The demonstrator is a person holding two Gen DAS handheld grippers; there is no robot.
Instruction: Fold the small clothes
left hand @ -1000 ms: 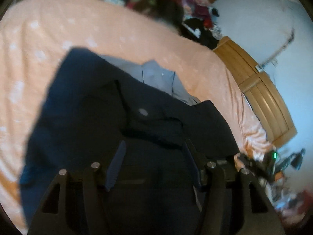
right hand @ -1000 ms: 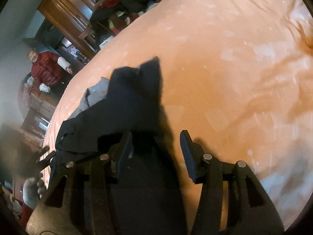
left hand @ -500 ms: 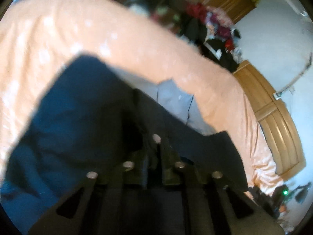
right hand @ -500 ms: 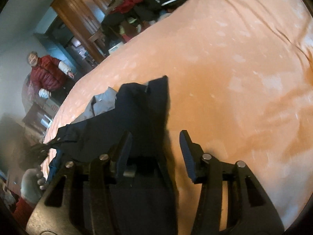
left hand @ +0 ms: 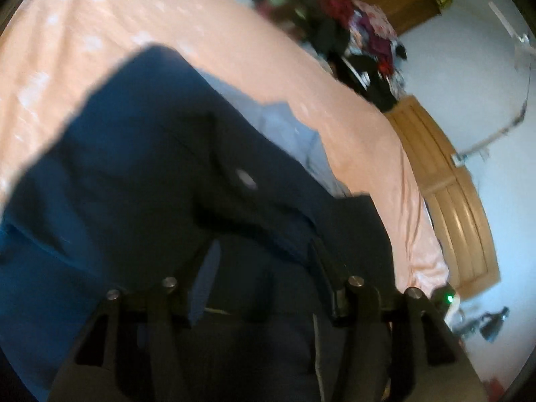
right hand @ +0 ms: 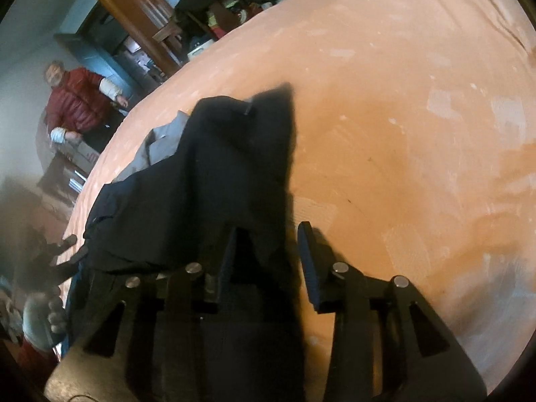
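Left wrist view has our left claw (left hand: 264, 268) spread open low over the dark navy garment (left hand: 140, 181), cloth lying between its fingers but nothing pinched, which we judge a pause before picking an edge to fold. That garment lies flat on the peach bedspread (left hand: 100, 33), so it can be creased against a soft, even surface, and a pale blue-grey piece (left hand: 284, 127) peeks from under it at about 1 o'clock. Right wrist view shows our right claw (right hand: 268, 261) likewise open, its left finger over the dark cloth (right hand: 217, 174) and its right finger over bare bedspread (right hand: 418, 134), placed at the garment's edge where a grip would let us lift a flap. Clutter and a seated person in a red jacket (right hand: 77, 100) sit beyond the bed at 10 o'clock.
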